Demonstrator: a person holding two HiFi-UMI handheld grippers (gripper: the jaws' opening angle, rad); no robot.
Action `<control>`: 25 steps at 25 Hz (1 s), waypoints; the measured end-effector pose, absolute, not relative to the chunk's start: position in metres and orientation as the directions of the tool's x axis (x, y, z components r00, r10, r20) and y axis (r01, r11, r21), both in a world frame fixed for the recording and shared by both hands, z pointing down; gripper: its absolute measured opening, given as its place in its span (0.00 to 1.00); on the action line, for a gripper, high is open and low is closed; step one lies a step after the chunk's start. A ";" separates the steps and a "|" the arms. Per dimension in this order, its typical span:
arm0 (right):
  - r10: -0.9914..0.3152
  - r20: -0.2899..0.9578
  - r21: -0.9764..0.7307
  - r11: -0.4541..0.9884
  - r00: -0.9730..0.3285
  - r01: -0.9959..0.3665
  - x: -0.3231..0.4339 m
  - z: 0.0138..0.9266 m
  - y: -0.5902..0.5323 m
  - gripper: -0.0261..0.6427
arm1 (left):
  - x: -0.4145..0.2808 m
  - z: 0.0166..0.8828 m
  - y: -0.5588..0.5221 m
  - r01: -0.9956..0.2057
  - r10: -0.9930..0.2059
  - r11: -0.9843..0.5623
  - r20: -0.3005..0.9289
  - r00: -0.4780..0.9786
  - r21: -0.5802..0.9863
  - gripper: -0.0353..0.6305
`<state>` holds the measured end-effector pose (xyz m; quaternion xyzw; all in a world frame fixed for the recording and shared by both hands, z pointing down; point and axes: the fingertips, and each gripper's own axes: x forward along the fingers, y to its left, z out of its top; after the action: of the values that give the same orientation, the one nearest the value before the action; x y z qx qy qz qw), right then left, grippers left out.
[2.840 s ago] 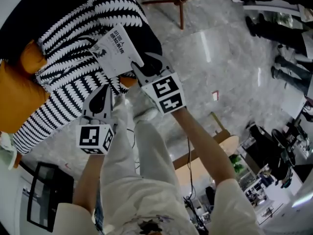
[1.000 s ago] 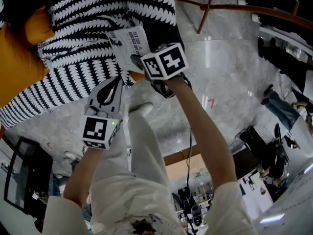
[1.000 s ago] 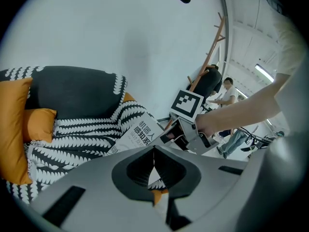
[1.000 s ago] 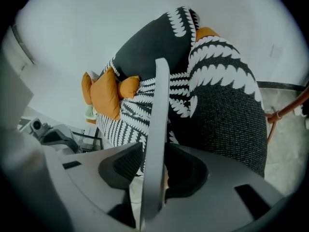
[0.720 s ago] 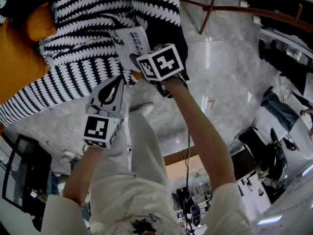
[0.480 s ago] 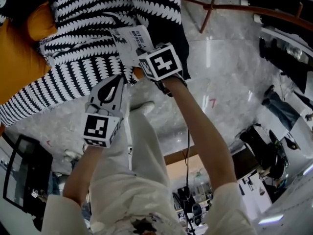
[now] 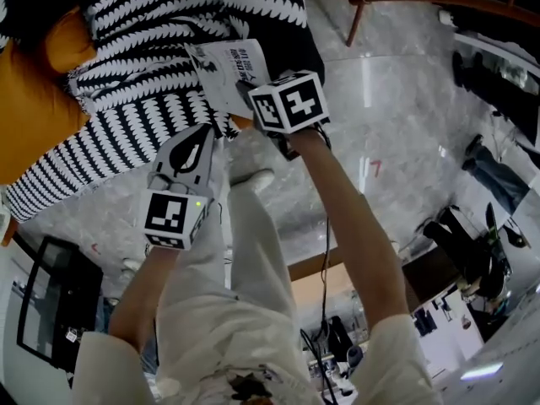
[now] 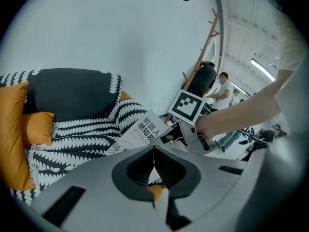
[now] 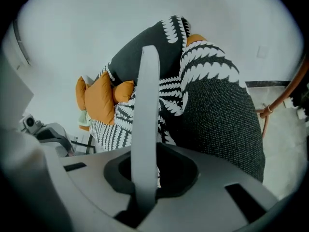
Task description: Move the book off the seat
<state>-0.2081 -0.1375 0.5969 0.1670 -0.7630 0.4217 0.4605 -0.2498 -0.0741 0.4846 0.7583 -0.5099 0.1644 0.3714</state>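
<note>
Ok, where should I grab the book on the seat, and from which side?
Probably the thin near edge, coming in from your side: the book rests on the striped throw with that edge facing you. The right gripper has just been closing there, the book edge-on between its jaws.

Right gripper (image 9: 149, 180) just closed on the book (image 9: 146, 105)
</note>
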 end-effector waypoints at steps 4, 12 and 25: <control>0.119 0.822 -0.523 0.546 -0.557 -0.655 -0.198 0.593 -0.127 0.11 | -0.239 0.482 -0.075 -0.895 -0.645 -0.239 0.628 0.435 0.376 0.07; 0.042 0.757 -0.605 0.422 -0.651 -0.676 -0.176 0.565 -0.113 0.11 | -0.215 0.470 -0.078 -0.883 -0.631 -0.308 0.618 0.468 0.354 0.07; -0.168 0.601 -0.747 0.229 -0.782 -0.624 -0.124 0.506 -0.101 0.11 | -0.153 0.452 -0.061 -0.828 -0.578 -0.474 0.603 0.550 0.300 0.06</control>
<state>-0.1241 -0.1006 0.5061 0.2614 -0.7575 0.5630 0.2022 -0.1533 -0.0610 0.4519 0.8311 -0.4228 0.2154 0.2901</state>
